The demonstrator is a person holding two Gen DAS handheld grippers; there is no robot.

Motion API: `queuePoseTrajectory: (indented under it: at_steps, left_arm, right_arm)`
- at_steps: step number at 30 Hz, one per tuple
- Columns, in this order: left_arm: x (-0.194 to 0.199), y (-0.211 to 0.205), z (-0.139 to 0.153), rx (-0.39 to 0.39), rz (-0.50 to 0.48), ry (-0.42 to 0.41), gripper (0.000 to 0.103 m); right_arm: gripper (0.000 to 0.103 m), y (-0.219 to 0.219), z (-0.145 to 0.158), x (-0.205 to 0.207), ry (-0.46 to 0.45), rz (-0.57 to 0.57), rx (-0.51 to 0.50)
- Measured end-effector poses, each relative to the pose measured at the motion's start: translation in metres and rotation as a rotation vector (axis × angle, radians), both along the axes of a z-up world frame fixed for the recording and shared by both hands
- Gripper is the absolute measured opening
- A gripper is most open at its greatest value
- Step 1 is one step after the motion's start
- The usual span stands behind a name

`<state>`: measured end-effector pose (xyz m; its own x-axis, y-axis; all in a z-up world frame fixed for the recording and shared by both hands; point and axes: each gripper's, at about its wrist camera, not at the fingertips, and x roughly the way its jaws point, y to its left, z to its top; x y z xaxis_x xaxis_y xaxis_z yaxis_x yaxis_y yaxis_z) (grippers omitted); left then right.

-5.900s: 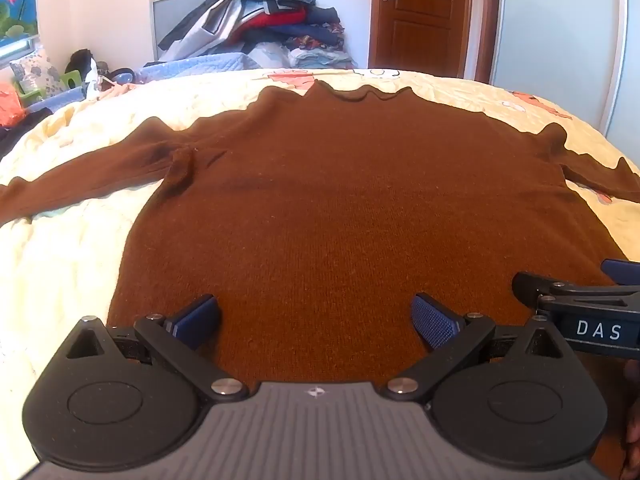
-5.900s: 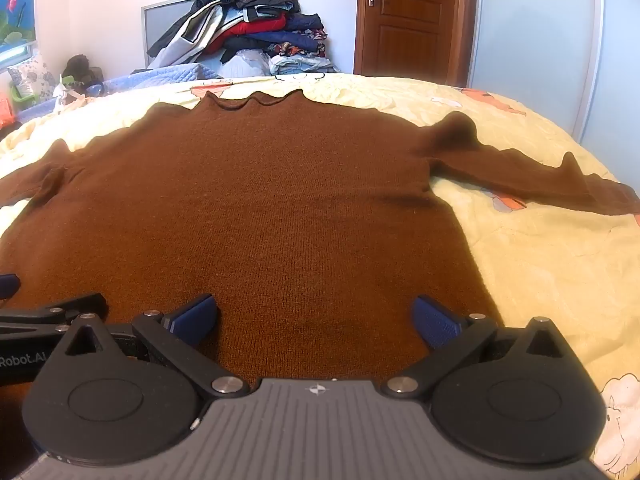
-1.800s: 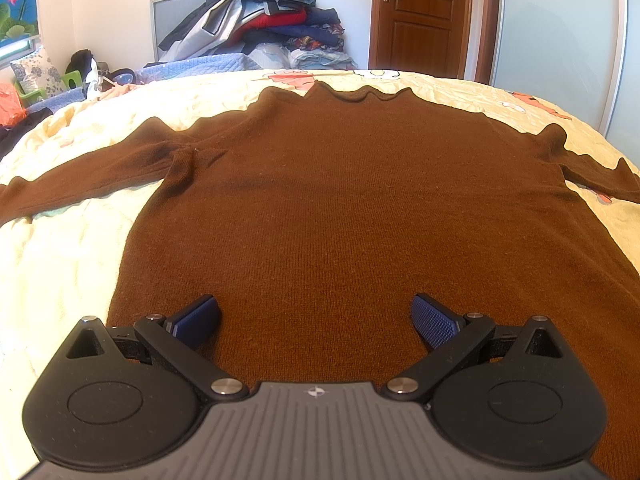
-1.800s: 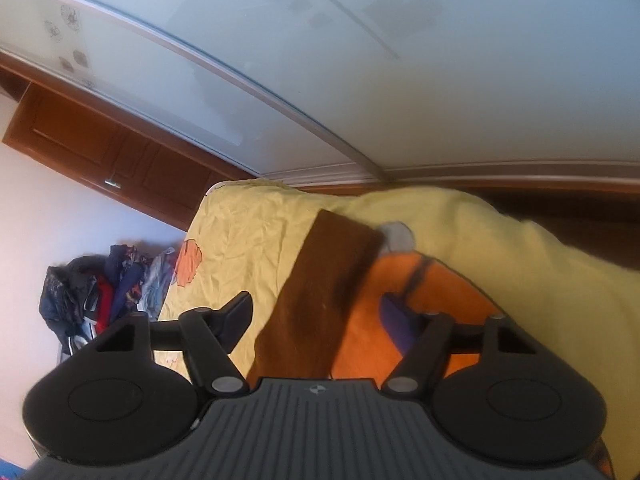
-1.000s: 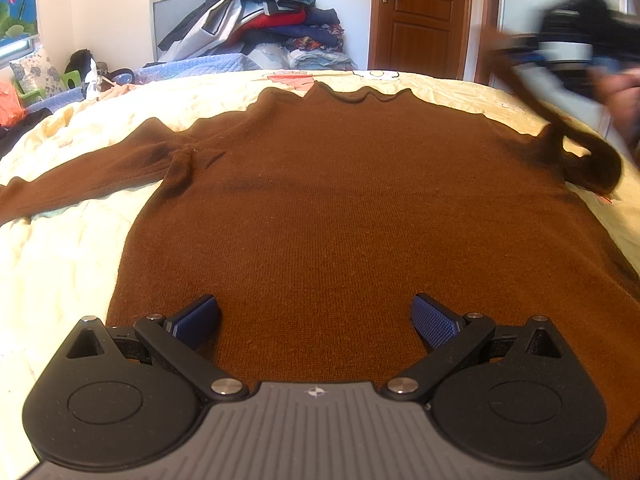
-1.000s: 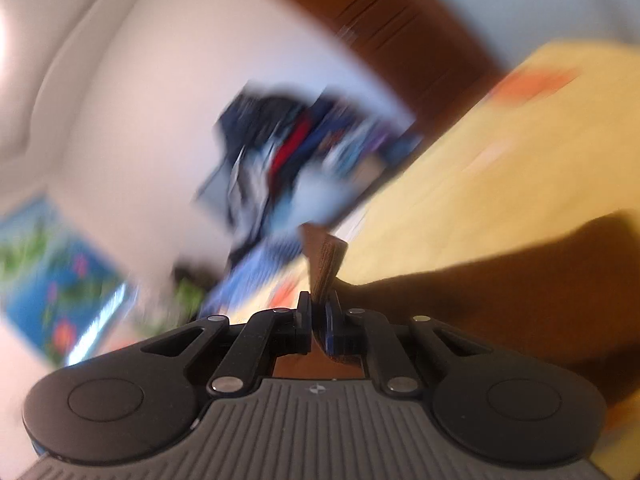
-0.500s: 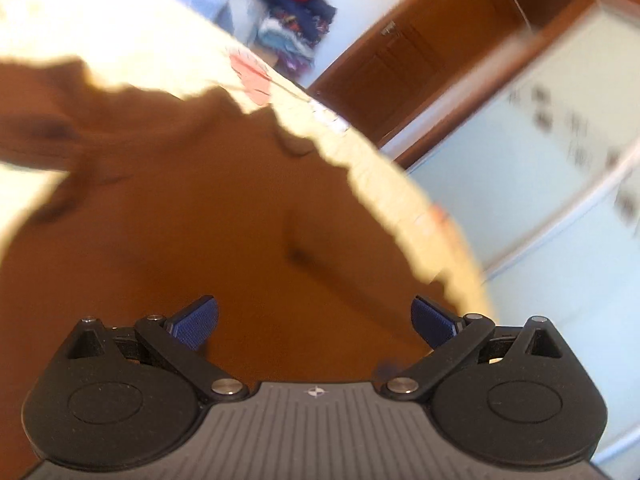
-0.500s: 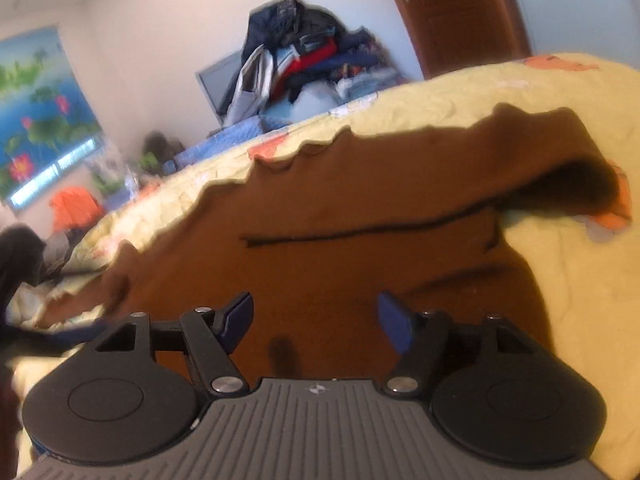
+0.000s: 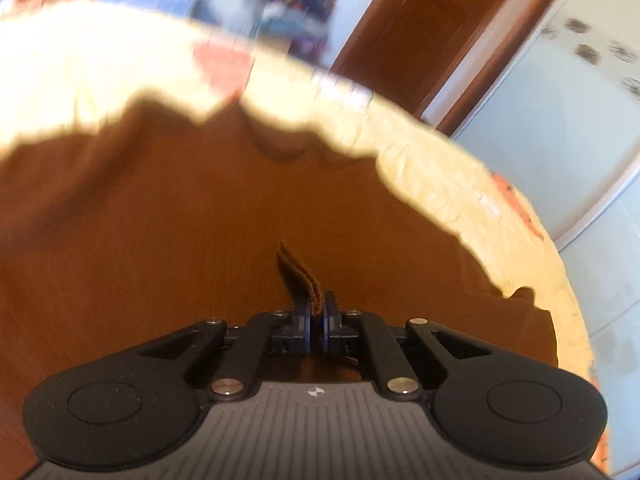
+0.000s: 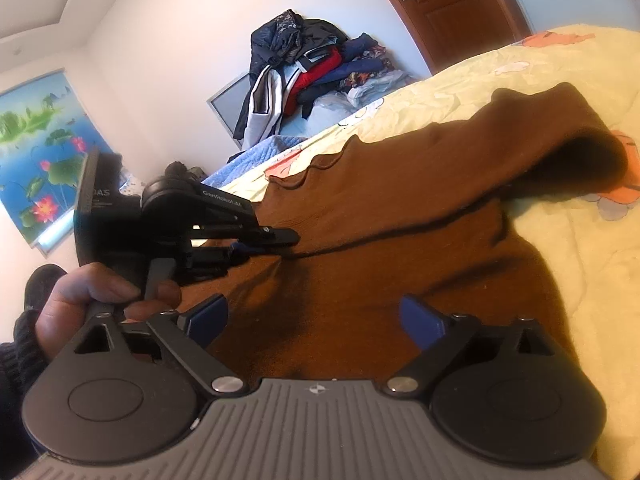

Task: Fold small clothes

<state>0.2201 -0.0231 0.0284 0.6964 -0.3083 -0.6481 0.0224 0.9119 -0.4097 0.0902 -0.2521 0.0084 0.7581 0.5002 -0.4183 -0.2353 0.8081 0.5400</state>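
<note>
A brown knit sweater (image 9: 180,220) lies flat on the yellow bedspread (image 9: 460,184). Its right sleeve (image 10: 480,148) is folded in across the chest. My left gripper (image 9: 316,314) is shut on the sleeve's cuff (image 9: 304,276), which stands up between the pads. In the right wrist view the left gripper (image 10: 276,240) comes in from the left, held by a hand (image 10: 88,296). My right gripper (image 10: 316,320) hovers over the sweater's body (image 10: 360,280); its jaws are opening, with nothing between them.
A heap of clothes (image 10: 312,68) sits behind the bed by a grey panel. A brown door (image 10: 448,0) and pale wardrobe doors (image 9: 560,128) stand to the right. A lotus poster (image 10: 36,140) hangs on the left wall. Bare bedspread (image 10: 580,272) lies right of the sweater.
The right gripper carried the sleeve across the sweater, let it go and opened wide. The left gripper swung right over the sweater and shut on the cuff.
</note>
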Motion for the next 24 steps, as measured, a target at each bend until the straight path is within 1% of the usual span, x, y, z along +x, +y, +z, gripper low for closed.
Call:
queuePoseTrajectory:
  at_steps: [3,4,6,8,10,13,15,18,20,21,23,24]
  left_arm:
    - [-0.019,0.012,0.029,0.055,0.000,-0.137,0.005]
    - [-0.024,0.019,0.038,0.068,0.011,-0.168,0.005]
    - [-0.034,0.041,0.052,0.111,0.049,-0.217,0.005]
    - [-0.039,0.065,0.056,0.171,0.106,-0.241,0.005]
    - [-0.042,0.091,0.054,0.198,0.168,-0.226,0.005]
    - [-0.046,0.132,0.048,0.200,0.260,-0.171,0.005]
    - [-0.051,0.150,0.039,0.200,0.296,-0.135,0.005]
    - [-0.060,0.154,0.032,0.220,0.307,-0.123,0.005]
    - [-0.067,0.147,0.031,0.237,0.301,-0.124,0.005]
    - [-0.064,0.143,0.028,0.247,0.293,-0.115,0.005]
    - [-0.063,0.136,0.023,0.296,0.272,-0.104,0.005]
    - [-0.064,0.132,0.020,0.335,0.259,-0.098,0.005]
  right_arm:
    - [0.093,0.002,-0.001,-0.002,-0.001,-0.002,0.003]
    - [0.093,0.002,-0.001,-0.002,-0.001,-0.002,0.006]
    - [0.094,0.002,-0.001,-0.002,-0.001,-0.002,0.010]
    - [0.095,0.004,-0.001,-0.002,-0.001,0.000,0.012]
    - [0.095,0.004,0.000,-0.002,-0.001,0.002,0.009]
    - [0.095,0.005,0.001,-0.002,-0.001,0.002,0.007]
    - [0.096,0.005,0.000,-0.001,-0.001,0.002,0.007]
    - [0.096,0.005,0.000,-0.002,-0.001,0.005,0.001]
    - [0.096,0.006,0.001,-0.002,-0.001,0.006,-0.003]
    - [0.096,0.006,0.001,-0.002,-0.001,0.006,-0.004]
    - [0.097,0.006,0.001,-0.001,-0.001,0.007,-0.007]
    - [0.097,0.007,0.001,-0.001,-0.001,0.008,-0.009]
